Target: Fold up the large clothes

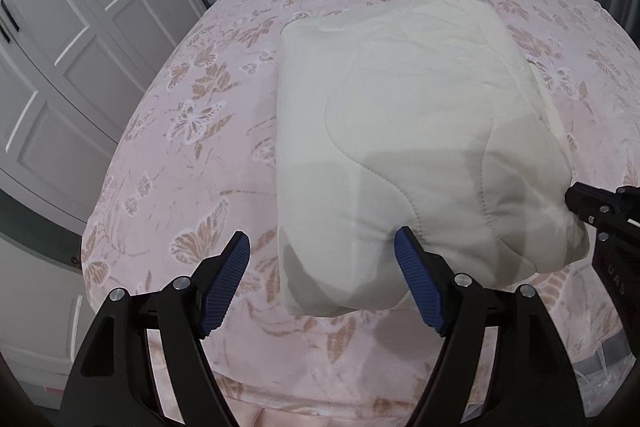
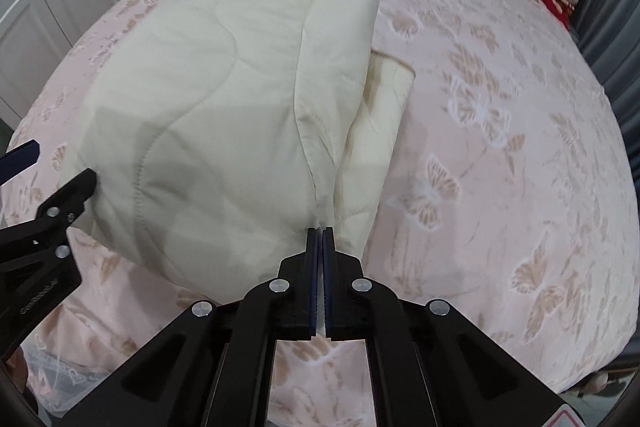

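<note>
Right wrist view: the quilt (image 2: 224, 115) edge is pinched by the right claw (image 2: 320, 233) at its near corner, while the left claw (image 1: 322, 255) is held wide over the other near corner.

Two wrist cameras, both tilted steeply down over the near edge of a bed.

The left view looks along the left gripper (image 1: 322, 277) from the near left, facing the headboard, with the wardrobe (image 1: 80, 39) at its left. The right view sits further right, close above the right gripper (image 2: 319, 233). Both share the folded cream quilt (image 1: 400, 115) on the pink bedspread (image 2: 500, 147), and each catches the other gripper at its edge.
</note>
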The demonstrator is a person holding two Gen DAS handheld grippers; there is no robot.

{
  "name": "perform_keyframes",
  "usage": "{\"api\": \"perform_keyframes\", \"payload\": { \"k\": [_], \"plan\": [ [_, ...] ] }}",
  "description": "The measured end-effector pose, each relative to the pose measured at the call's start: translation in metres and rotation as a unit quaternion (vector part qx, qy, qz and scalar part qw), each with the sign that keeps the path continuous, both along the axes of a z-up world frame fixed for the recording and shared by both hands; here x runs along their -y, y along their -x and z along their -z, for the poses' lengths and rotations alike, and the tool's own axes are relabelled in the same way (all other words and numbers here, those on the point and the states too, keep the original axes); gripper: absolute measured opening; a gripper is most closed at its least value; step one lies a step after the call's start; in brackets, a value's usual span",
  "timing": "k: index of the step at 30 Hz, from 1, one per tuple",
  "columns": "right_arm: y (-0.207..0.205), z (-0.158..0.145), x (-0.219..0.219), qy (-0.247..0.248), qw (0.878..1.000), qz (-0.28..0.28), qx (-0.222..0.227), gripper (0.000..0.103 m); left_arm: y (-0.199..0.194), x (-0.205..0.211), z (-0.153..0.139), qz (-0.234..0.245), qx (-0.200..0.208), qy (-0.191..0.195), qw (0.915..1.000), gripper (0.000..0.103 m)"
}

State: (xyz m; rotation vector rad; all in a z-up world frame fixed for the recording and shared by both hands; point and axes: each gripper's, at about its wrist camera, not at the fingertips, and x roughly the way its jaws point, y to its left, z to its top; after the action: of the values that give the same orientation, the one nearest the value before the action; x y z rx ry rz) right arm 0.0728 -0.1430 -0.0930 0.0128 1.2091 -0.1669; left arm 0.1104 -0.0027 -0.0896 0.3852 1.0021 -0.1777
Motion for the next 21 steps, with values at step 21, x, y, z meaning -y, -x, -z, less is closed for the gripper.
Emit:
{"api": "perform_keyframes", "payload": {
  "k": [21],
  "plan": [
    [-0.009,0.052,0.005,-0.031,0.999,0.017,-0.04,0.001,-0.009,0.009,0.039,0.004,-0.014,-0.013,0.9998,0.08]
  ]
}}
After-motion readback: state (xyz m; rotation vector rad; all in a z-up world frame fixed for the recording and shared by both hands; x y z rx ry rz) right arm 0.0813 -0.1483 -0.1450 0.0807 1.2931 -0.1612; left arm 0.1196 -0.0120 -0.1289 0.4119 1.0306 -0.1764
